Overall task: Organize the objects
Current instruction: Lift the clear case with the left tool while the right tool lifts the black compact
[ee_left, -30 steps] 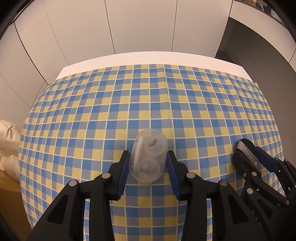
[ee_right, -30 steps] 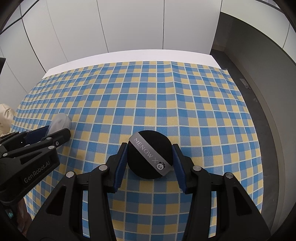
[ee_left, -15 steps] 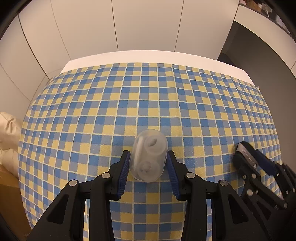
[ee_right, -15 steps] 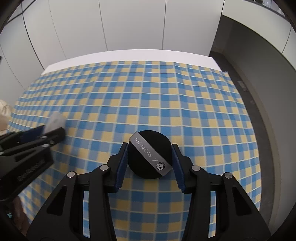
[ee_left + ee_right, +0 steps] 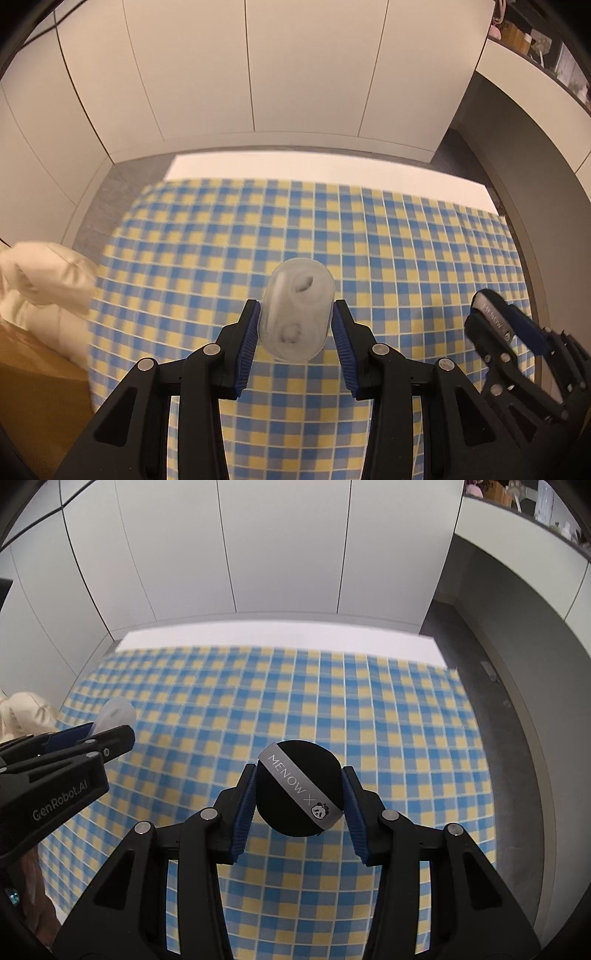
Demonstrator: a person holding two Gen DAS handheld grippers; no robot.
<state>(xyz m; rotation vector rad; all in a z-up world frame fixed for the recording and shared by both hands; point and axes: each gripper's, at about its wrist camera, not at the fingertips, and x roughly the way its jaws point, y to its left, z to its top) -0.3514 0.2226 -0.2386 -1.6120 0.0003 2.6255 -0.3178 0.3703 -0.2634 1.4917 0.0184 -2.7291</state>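
Your jaws are pinching on both sides: the left gripper [image 5: 295, 325] clamps a frosted clear container [image 5: 296, 309] by its flanks, and the right gripper [image 5: 300, 795] clamps a black round puff [image 5: 300, 793] with a grey "MENOW X" band across it. Both things hang clear above the checked cloth [image 5: 369, 240] that covers the worktop [image 5: 332, 168], so you appear to be in the carry step, with each thing picked up and neither set down.

The next move calls for a destination, and none shows on the cloth. Expect to swing toward wherever the things belong, keeping both grips firm; the container looks smooth-sided and could slip if the hold slackens.

In the left view a cream pillow-like bundle [image 5: 44, 280] lies off the cloth at nine o'clock, blurred, with a brown surface [image 5: 37, 398] below it at eight o'clock that could be a box, though you cannot be sure. Two small pale pieces show inside the container, too hazy to identify. The shelf clutter at one o'clock is too small to read
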